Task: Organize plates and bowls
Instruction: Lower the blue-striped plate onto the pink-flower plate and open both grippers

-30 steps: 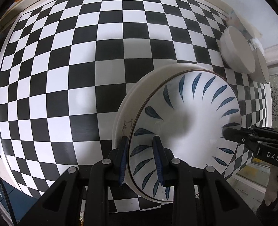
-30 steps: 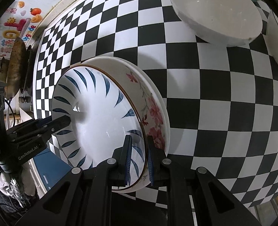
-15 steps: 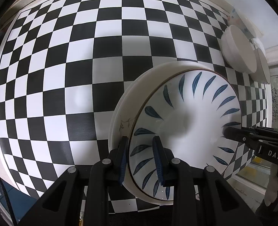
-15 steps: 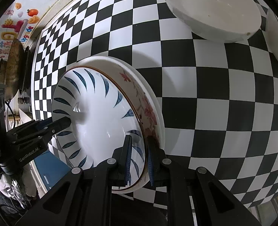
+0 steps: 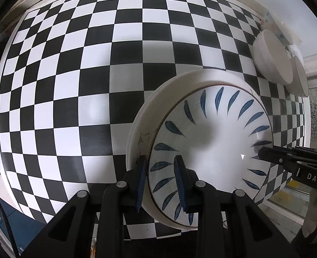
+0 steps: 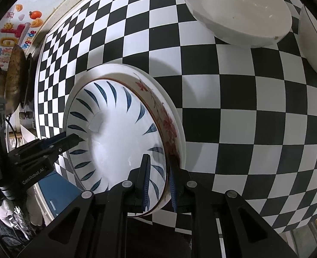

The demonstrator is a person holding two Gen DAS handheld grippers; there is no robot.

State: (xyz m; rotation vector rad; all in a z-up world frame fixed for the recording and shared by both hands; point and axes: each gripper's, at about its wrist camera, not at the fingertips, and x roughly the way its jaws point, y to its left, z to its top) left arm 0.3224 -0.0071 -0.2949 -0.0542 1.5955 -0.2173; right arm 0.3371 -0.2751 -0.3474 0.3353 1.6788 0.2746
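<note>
A white plate with blue leaf strokes (image 5: pixel 212 146) lies on top of a red-flowered plate (image 6: pixel 169 120) and a plain white plate (image 5: pixel 141 129), stacked over the checkered table (image 5: pixel 94 64). My left gripper (image 5: pixel 160 182) is shut on the near rim of the stack, one finger inside the blue plate and one outside. On the opposite rim, my right gripper (image 6: pixel 158 182) is clamped the same way. Each gripper also shows in the other's view: the right gripper (image 5: pixel 263 152) and the left gripper (image 6: pixel 72 138).
A plain white bowl (image 6: pixel 238 10) sits at the far right of the table, with a second white bowl (image 6: pixel 313 43) beside it and a small patterned dish (image 5: pixel 272 24) behind. A worn pan (image 6: pixel 14 75) stands past the table's left edge.
Both grippers keep their hold on the stack. The stack has shifted only slightly against the checkered cloth.
</note>
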